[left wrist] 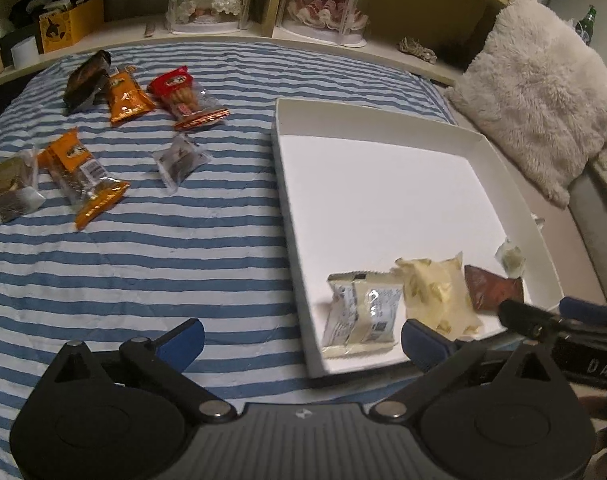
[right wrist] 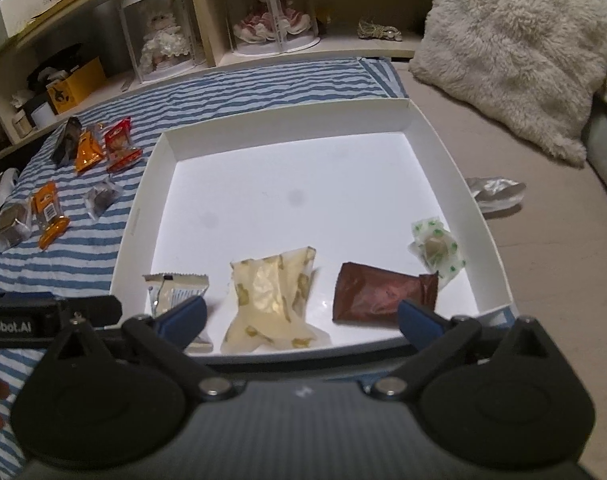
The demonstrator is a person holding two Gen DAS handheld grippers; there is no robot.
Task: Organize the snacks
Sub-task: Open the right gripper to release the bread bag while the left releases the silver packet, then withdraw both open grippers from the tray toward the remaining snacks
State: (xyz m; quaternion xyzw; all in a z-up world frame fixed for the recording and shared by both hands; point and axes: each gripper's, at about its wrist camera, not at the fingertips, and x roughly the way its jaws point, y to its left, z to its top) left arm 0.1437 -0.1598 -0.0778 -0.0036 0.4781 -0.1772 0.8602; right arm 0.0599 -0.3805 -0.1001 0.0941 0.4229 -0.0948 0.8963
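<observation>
Striped bedding (left wrist: 163, 264) is serving as the sorting surface, with four snacks (right wrist: 271, 300) lying along the near wall of a white tray (right wrist: 455, 168) and seven packets (left wrist: 83, 176) waiting on the stripes beside it. Both the left gripper (left wrist: 303, 338) and right gripper (right wrist: 301, 316) are hovering released and empty, so the next move likely calls for the left reaching out to a loose packet.

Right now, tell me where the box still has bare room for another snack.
The box is bare across its far half and middle, from the far wall down to the snacks. Its near edge is crowded: white packet, yellow wrapper, brown packet, and green-dotted candy by the right wall.
</observation>
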